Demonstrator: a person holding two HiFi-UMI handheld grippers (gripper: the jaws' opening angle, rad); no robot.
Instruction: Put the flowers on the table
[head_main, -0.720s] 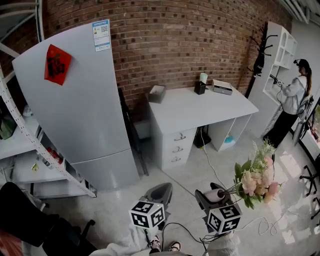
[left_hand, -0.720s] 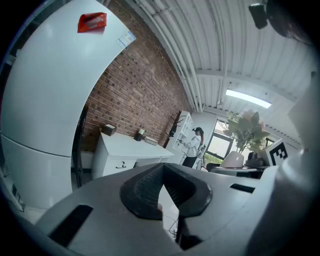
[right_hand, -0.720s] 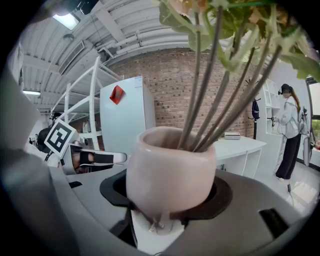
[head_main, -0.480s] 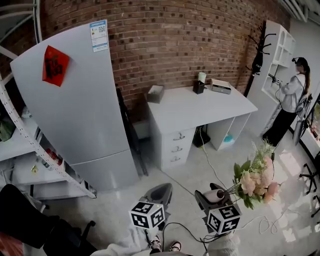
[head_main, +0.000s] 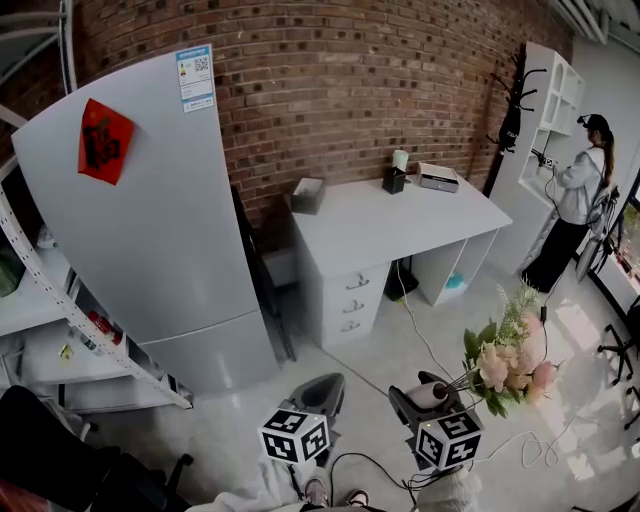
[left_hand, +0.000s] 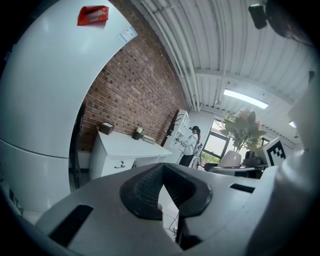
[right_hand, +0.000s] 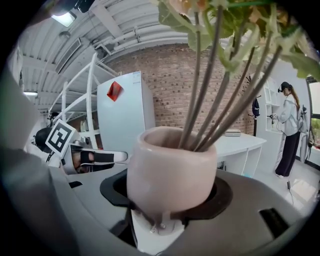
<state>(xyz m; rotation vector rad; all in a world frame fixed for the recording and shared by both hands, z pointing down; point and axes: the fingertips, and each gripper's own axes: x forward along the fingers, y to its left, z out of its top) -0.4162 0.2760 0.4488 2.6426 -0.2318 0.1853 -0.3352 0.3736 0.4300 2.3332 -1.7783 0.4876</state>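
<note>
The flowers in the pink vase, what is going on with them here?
A person carries them. The right gripper has its fingers closed on the pink vase, with the flowers sticking out to the side. The left gripper is shut and empty. The white desk is some way ahead, so nothing is placed yet.

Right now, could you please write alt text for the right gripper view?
The right gripper is shut on a pink vase of flower stems, seen close up. Behind stand a grey fridge, a brick wall and a white desk.
</note>
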